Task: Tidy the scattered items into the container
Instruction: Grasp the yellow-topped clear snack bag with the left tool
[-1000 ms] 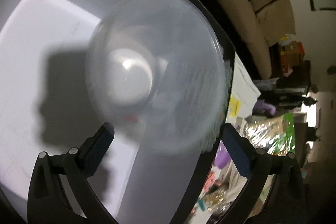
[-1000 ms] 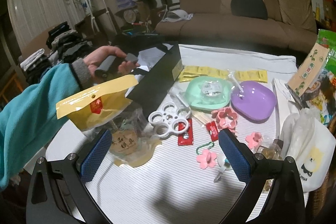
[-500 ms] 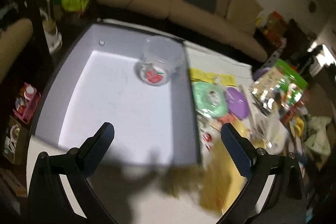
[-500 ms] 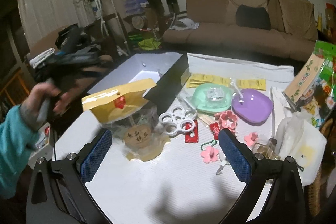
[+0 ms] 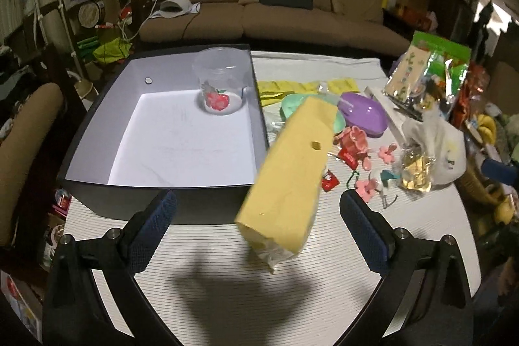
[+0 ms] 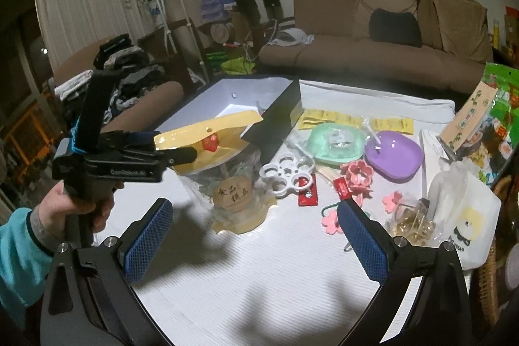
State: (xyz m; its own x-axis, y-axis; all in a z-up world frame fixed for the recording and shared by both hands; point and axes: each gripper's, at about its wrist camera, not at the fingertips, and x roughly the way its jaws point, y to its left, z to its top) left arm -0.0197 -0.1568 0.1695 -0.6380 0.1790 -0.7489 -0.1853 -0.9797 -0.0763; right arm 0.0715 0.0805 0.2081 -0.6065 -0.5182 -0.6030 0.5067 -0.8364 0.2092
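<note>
Since the earlier frame, the left gripper (image 5: 258, 213) has pulled back out of the box (image 5: 97, 119) and now hovers over the table (image 5: 227, 297) in front of it, level with a yellow-topped snack pouch (image 6: 223, 158). Its jaws are spread wide with nothing between the pads. In the right wrist view, the left gripper (image 6: 185, 154) sits just beside the pouch's yellow top edge; contact cannot be confirmed. A hand (image 6: 81, 209) in a teal sleeve (image 6: 16, 248) holds its handle.

The right gripper (image 6: 254, 229) is also spread wide and unloaded, positioned above the striped tablecloth near the front edge.

The box is dark outside and white inside. A clear plastic cup (image 5: 222, 83) with a red print stands upright in its far right corner.

Scattered items lie on the table to the right of the box: a white ring tray (image 6: 287, 174), a green dish (image 6: 335, 143), a purple dish (image 6: 394, 154), red sachets (image 6: 307, 192), pink flower clips (image 6: 356, 177), yellow packets (image 6: 331, 117) and a white bag (image 6: 464, 216). The pouch stands against the box's near right corner.
</note>
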